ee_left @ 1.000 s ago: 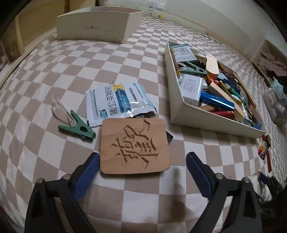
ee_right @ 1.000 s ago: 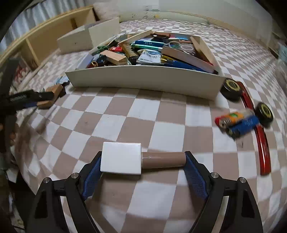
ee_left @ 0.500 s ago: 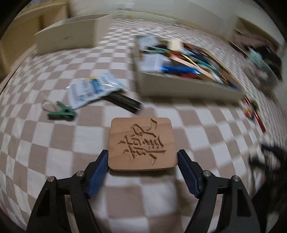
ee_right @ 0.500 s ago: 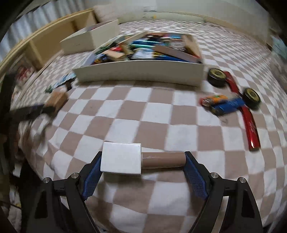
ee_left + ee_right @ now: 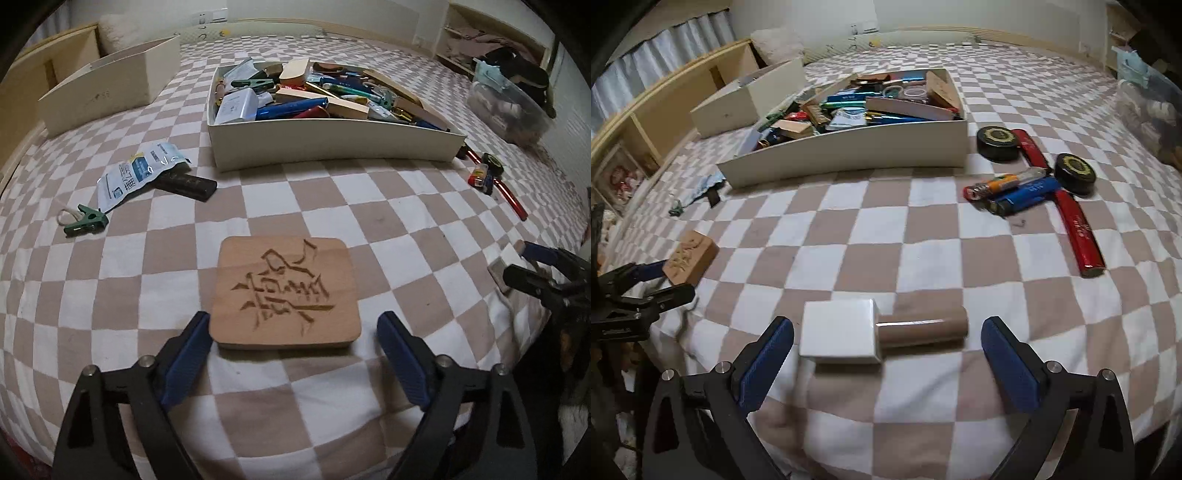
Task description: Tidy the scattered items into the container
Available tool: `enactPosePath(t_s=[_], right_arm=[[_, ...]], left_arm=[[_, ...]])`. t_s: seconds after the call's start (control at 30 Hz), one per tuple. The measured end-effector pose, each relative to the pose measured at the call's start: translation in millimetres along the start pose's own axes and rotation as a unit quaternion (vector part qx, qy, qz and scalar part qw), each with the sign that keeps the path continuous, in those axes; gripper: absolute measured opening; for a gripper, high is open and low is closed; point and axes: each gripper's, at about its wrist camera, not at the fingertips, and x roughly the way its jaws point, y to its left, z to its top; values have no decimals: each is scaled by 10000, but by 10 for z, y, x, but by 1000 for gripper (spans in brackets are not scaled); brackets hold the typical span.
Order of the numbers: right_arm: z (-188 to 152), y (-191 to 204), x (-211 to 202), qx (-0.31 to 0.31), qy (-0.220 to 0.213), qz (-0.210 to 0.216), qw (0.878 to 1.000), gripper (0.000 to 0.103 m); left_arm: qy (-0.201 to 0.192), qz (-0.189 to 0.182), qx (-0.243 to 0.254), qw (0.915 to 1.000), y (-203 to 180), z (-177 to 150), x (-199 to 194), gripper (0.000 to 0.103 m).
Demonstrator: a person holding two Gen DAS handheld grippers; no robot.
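Both tools stand at the near edge of the checked bedcover (image 5: 332, 206), each with an item between parted jaws. The left gripper (image 5: 291, 354) has just been opening: the carved wooden block (image 5: 284, 291) lies flat on the cover, one blue pad at its left edge or barely off it, the other plainly clear. The right gripper (image 5: 886, 350) has likewise just been opening; the white-capped brown cylinder (image 5: 882, 332) lies on its side between the pads with a gap at both ends. Neither item is gripped. Judged step: two scattered items are staged short of the container, with pick-up not yet secured. The next move appears to call for closing on each item across its width, lifting it, and carrying it forward over the near wall of the filled box (image 5: 332, 147). That box is already heaped with pens, wooden pieces, clips, packets and a white carton, so space for a flat block looks scarce. A second cream box (image 5: 96, 96) stands further back; its contents cannot be seen. Still loose: a printed packet (image 5: 136, 177), black bar (image 5: 188, 182), green clip (image 5: 86, 223), lighters (image 5: 1015, 190), two round tins (image 5: 997, 142) and a red stick (image 5: 1075, 225).
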Motion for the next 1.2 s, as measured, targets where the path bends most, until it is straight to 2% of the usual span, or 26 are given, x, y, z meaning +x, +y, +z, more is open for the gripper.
enactPosePath(t_s=[0.17,0.37,0.4,0.43,0.47,0.93,1.2], right_arm=[[-3,-4,8,96,-17,-142,9999,101],[-32,118,75,-200,-68,-406,9990,101],[-30,127,82,-223,-82,-415,9989,97],[-28,136,88,-255,-103,-438,9987,90],[-28,143,89,-281,-131,-440,9985,86],[-67,141,1,-235,-213,-269,9991,86],[-98,136,-90,7,-43,219,9998,86]], left_arm=[[-25,202,-286,9994,3,40,44,91],[-86,334,-508,9981,6,64,61,91],[-94,348,-504,9981,2,62,57,90],[-108,369,-494,9980,-5,58,50,87],[-135,426,-484,9978,-8,56,39,77],[-260,318,-477,9980,-49,-36,-52,77],[-195,54,-566,9982,-114,-62,-108,77]])
